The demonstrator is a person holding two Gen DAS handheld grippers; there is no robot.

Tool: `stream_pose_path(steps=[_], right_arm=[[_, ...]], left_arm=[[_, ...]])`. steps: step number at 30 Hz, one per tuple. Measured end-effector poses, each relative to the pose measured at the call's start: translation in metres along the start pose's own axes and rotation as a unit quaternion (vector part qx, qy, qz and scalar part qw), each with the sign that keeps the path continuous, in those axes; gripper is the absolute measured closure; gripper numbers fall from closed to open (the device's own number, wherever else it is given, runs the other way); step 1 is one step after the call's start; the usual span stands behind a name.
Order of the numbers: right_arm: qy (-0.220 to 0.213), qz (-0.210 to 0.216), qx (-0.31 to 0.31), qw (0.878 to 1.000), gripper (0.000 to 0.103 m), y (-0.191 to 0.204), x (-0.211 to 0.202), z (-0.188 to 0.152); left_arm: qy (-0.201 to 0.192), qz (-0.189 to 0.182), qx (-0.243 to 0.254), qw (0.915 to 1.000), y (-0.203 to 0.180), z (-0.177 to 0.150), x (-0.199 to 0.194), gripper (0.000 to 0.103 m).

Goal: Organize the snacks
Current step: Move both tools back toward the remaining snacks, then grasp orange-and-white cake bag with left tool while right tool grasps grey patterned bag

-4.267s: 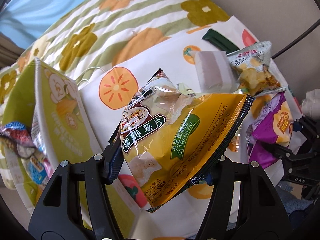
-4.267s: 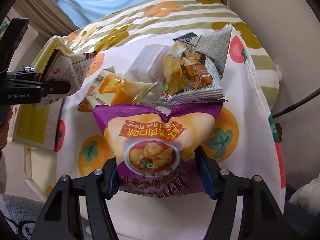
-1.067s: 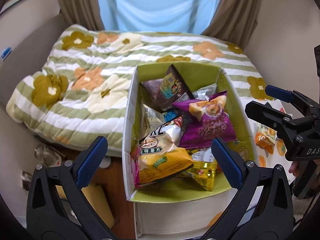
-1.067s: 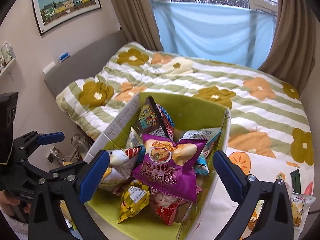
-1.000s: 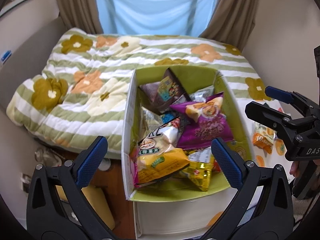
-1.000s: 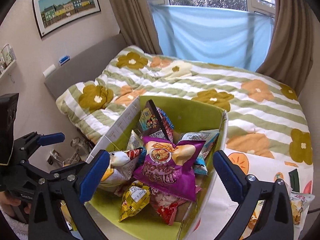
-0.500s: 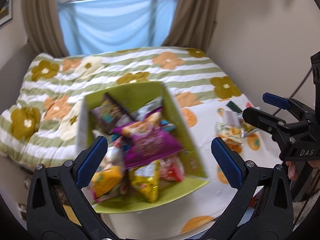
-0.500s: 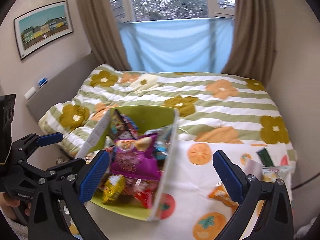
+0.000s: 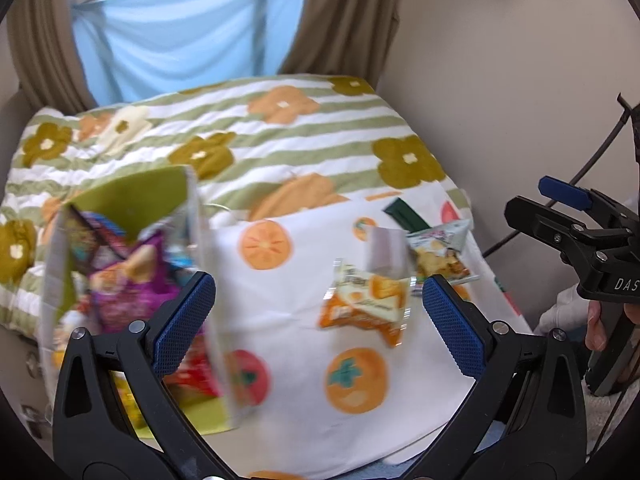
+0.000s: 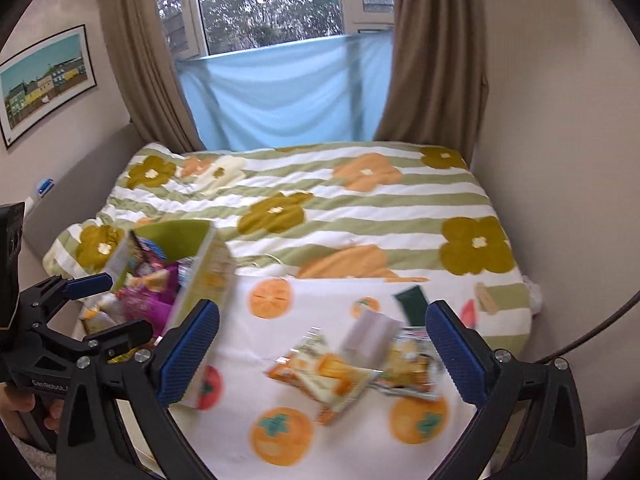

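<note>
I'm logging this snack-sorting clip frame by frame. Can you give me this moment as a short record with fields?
left claw: open, empty
right claw: open, empty
box: green, at the cloth's left edge, holds several packs, a purple bag on top
loose snacks: orange pack, white pack, chips bag
where they lie: close together on the fruit-print cloth, right of the box
dark green item: on the cloth beyond them, kind unclear
image: motion-blurred

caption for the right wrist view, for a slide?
Open right gripper faces leftover snack packets on a fruit-print cloth, the filled green box at left.
</note>
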State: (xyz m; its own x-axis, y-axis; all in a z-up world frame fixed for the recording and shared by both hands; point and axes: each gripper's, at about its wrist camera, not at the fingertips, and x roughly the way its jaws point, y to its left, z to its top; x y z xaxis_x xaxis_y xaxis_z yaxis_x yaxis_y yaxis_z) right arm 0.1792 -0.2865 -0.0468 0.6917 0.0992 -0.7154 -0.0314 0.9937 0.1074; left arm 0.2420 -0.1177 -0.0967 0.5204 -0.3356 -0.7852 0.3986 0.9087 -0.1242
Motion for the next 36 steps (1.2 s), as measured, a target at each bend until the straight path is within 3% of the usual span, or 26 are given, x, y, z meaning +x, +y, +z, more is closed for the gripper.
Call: stream_pose_path(steps=[9, 14, 20, 27, 36], right_arm=[[0.055, 0.03, 0.013, 0.998, 0.0, -0.082, 0.035, -0.012], [0.083, 0.042, 0.032, 0.995, 0.0, -0.111, 0.067, -0.023], [0.113, 0.049, 0.055, 0.991, 0.0, -0.123, 0.104, -0.045], [0.136, 0.05, 0.061, 0.988, 0.0, -0.126, 0.133, -0.056], [0.165, 0.053, 0.072, 0.982, 0.0, -0.124, 0.147, -0.071]], left_arm=[[0.053, 0.02, -0.044, 0.9974, -0.055, 0.003, 0.082, 0.0], [0.088, 0.071, -0.071, 0.9911, -0.065, -0.007, 0.144, 0.0], [0.113, 0.118, -0.083, 0.9831, -0.06, -0.022, 0.188, 0.0], [0.127, 0.14, -0.06, 0.9801, -0.059, -0.032, 0.21, 0.0], [0.139, 0.148, -0.047, 0.978, -0.052, -0.045, 0.199, 0.0]])
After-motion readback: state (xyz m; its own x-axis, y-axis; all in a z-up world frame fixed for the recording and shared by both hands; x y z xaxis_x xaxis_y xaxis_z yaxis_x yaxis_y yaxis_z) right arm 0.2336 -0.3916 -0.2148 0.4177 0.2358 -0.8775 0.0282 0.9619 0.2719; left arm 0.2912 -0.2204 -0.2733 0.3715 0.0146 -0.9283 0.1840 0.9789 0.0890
